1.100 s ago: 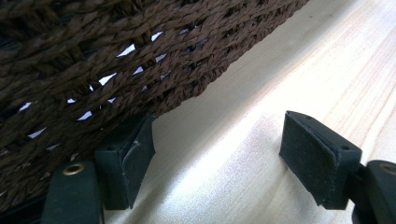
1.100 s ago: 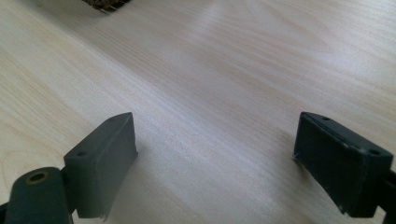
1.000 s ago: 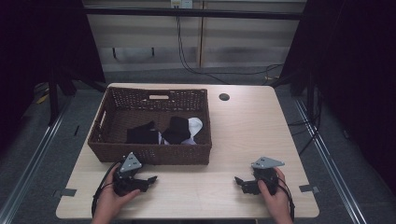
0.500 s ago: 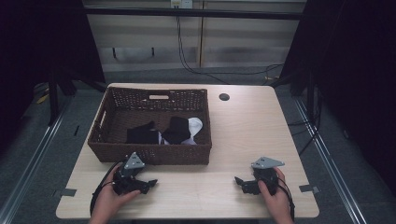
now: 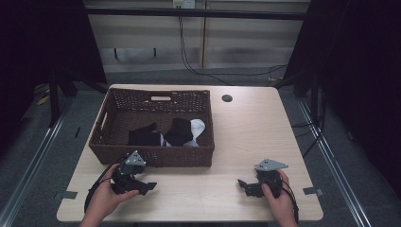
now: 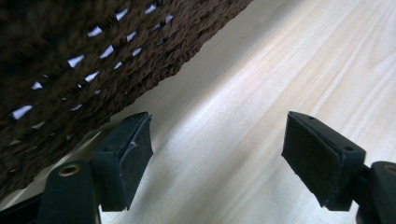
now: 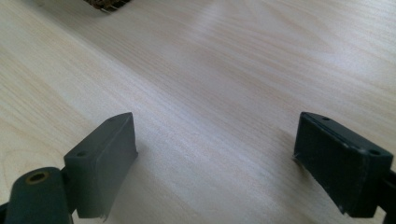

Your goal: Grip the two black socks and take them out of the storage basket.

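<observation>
Currently on the table (image 5: pixel 227 142): one woven basket (image 5: pixel 156 156), brown, at your left half, holding dark garments (image 5: pixel 144 137) and a white piece (image 5: pixel 197 126) heaped toward its near right corner. Left gripper (image 5: pixel 147 186): low on the tabletop just in front of the basket's near wall, jaws spread wide, nothing between them; in the left gripper view the wicker (image 6: pixel 93 51) sits close beside one pad. Right gripper (image 5: pixel 243 184): resting well apart on bare wood, jaws likewise apart and empty. Step in hand, as it appears: reaching for the clothing. Lift your left gripper clear above the rim before going in, descend onto the nearest dark garment, and pinch a raised fold, not the weave.
</observation>
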{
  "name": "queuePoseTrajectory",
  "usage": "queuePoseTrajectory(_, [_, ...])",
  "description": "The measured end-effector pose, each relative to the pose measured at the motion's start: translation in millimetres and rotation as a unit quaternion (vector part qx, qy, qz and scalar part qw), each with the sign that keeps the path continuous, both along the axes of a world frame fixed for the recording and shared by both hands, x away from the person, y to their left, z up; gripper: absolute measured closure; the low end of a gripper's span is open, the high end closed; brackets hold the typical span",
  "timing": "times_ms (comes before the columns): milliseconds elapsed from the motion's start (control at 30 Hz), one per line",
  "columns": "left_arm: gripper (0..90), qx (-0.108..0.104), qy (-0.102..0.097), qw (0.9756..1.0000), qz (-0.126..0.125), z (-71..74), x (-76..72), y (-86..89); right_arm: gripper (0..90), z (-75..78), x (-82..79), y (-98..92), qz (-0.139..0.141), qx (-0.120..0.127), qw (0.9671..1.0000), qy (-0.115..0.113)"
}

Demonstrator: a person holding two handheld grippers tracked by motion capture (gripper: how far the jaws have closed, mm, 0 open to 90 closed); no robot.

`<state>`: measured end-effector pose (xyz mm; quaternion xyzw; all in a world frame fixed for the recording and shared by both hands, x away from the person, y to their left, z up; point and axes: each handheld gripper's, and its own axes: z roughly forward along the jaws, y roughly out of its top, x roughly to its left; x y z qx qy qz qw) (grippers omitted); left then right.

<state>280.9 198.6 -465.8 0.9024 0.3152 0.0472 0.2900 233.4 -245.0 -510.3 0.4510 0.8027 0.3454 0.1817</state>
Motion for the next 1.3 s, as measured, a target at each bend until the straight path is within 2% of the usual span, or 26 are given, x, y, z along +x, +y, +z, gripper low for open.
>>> queuePoseTrajectory(133, [23.7,0.018,0.006,0.9998,-0.010,6.7,3.4,-0.4,12.1,0.0,0.0,0.0,0.000,0.000,1.0000,0.000])
queuePoseTrajectory(167, [23.7,0.023,0.012,0.9996,-0.012,9.4,4.6,-0.7,12.0,0.0,0.1,0.0,0.000,0.000,1.0000,0.000])
queuePoseTrajectory(333, [23.7,0.033,0.029,0.9989,-0.019,15.5,5.7,-2.8,12.1,0.0,0.0,-0.1,0.000,0.000,1.0000,-0.001])
queuePoseTrajectory(400, [23.7,0.042,0.029,0.9983,-0.027,20.4,5.9,-3.6,12.0,0.0,0.0,0.0,0.000,0.000,1.0000,0.000])
queuePoseTrajectory(633, [23.8,0.046,0.050,0.9973,-0.029,40.2,9.4,-2.5,12.1,-0.1,0.1,-0.3,0.001,-0.001,1.0000,-0.002])
queuePoseTrajectory(900, [23.7,0.037,0.051,0.9973,-0.036,74.4,20.3,-4.0,12.1,-0.1,0.1,-0.3,0.001,-0.001,1.0000,-0.001])
queuePoseTrajectory(1000, [23.7,0.031,0.043,0.9980,-0.036,90.7,26.1,-5.8,12.0,-0.1,0.0,-0.3,0.001,-0.001,1.0000,-0.001])
queuePoseTrajectory(1100, [23.7,0.024,0.035,0.9985,-0.035,106.2,35.1,-8.4,12.0,-0.2,0.1,-0.3,0.002,-0.001,1.0000,-0.002])
queuePoseTrajectory(1167, [23.6,0.030,0.026,0.9987,-0.032,114.1,43.5,-11.0,12.0,-0.1,0.0,-0.3,0.001,-0.001,1.0000,-0.001])
queuePoseTrajectory(1200, [23.4,0.027,0.025,0.9991,-0.023,119.3,53.4,-13.9,12.1,-0.2,0.1,-0.3,0.001,-0.001,1.0000,-0.002])
queuePoseTrajectory(1233, [23.4,0.027,0.025,0.9991,-0.023,119.3,53.4,-13.9,12.0,-0.1,0.0,-0.3,0.001,-0.001,1.0000,-0.001])
queuePoseTrajectory(1300, [23.4,0.021,0.024,0.9993,-0.016,120.0,63.7,-17.2,12.0,-0.1,0.0,-0.3,0.001,0.000,1.0000,-0.001])
